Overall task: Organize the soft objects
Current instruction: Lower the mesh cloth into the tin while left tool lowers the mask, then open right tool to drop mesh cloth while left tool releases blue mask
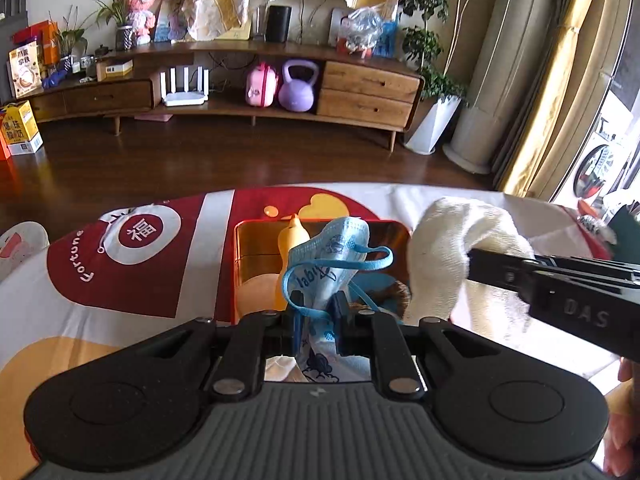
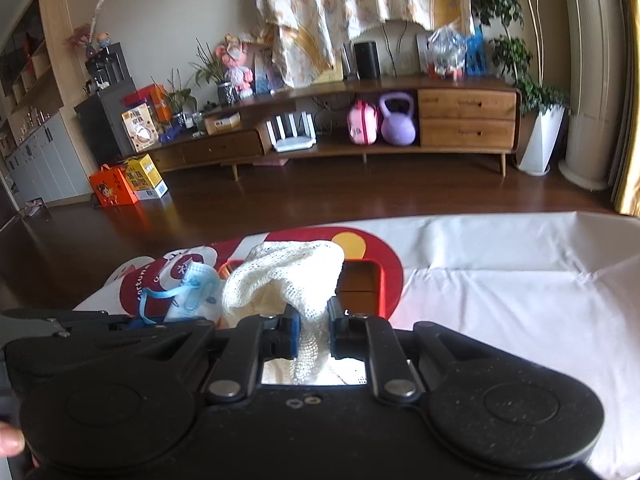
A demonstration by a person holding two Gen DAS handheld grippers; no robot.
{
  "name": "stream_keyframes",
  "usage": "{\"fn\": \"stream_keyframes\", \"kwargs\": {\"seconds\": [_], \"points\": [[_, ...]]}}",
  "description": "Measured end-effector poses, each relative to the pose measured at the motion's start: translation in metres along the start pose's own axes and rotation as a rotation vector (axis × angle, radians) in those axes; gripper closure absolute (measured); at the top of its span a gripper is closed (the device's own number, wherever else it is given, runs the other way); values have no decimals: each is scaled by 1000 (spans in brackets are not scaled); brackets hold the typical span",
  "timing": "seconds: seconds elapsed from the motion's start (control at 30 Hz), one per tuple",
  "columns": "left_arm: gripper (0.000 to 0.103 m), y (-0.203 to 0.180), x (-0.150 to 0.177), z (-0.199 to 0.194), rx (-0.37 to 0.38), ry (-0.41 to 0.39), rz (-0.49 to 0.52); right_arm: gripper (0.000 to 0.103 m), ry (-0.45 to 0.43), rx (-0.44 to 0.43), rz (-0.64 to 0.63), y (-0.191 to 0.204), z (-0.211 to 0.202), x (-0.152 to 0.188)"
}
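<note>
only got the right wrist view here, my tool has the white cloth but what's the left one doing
Observer: The left tool is shut on a blue face mask, held above the red tray.
Operator: anything in that tray already
Observer: Yes, a yellow gourd-shaped toy lies in it, behind the mask.
Operator: how close is my cloth to it
Observer: In the left wrist view the white cloth hangs from the right tool just beside the tray's right edge, next to the mask.
</note>
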State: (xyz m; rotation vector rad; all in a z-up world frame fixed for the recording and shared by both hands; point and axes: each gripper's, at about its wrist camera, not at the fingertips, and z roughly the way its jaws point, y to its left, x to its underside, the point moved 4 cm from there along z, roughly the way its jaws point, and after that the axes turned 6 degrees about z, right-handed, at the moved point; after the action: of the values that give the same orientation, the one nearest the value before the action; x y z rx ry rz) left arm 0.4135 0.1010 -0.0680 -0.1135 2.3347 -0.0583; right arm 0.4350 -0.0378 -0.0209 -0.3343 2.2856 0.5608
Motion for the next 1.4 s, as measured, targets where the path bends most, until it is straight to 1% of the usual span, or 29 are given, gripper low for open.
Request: {"fn": "stream_keyframes", "kwargs": {"seconds": [0.17, 0.3, 0.57, 0.73, 0.77, 0.8, 0.83, 0.87, 0.9, 0.93, 0.97, 1.0, 1.07, 1.1, 1.17, 1.2, 1.3, 1.33, 1.4], "points": [[88, 10, 3, 26, -5, 35, -1, 89, 40, -10, 44, -4, 30, 1], [88, 13, 8, 41, -11, 55, 4, 89, 65, 0, 44, -4, 49, 7], [89, 16, 13, 53, -7, 44, 20, 83, 97, 52, 33, -9, 76, 11], [89, 17, 18, 55, -7, 37, 13, 79, 111, 58, 6, -8, 74, 16], [89, 17, 19, 54, -6, 33, 8, 74, 111, 58, -1, -8, 72, 16], [89, 18, 19, 54, -5, 30, 3, 66, 109, 57, -5, -7, 70, 16], [89, 18, 19, 53, -6, 30, -3, 62, 107, 56, -12, -6, 68, 16], [89, 19, 19, 52, -7, 30, -9, 53, 104, 62, -22, -5, 66, 16], [89, 20, 18, 52, -8, 30, -14, 48, 97, 75, -32, -5, 63, 15], [88, 21, 18, 51, -7, 31, -17, 45, 88, 83, -40, -4, 60, 15], [85, 21, 18, 50, -8, 32, -19, 42, 83, 84, -48, -3, 57, 15], [83, 21, 18, 49, -10, 32, -20, 42, 82, 82, -54, -3, 55, 14], [73, 21, 18, 48, -12, 35, -11, 42, 83, 92, -66, -3, 51, 12], [71, 21, 18, 47, -15, 35, -9, 41, 81, 95, -71, -3, 49, 11], [52, 22, 19, 45, -12, 31, -14, 40, 75, 93, -72, -5, 45, 9], [49, 22, 20, 44, 4, 26, -22, 40, 76, 95, -68, -6, 43, 9], [48, 21, 20, 38, -2, 18, -16, 37, 79, 71, -56, -7, 35, 7], [47, 20, 21, 37, 2, 16, -13, 36, 71, 68, -55, -7, 31, 7], [39, 20, 20, 31, 9, 3, -14, 34, 64, 58, -53, -7, 25, 7]]}}
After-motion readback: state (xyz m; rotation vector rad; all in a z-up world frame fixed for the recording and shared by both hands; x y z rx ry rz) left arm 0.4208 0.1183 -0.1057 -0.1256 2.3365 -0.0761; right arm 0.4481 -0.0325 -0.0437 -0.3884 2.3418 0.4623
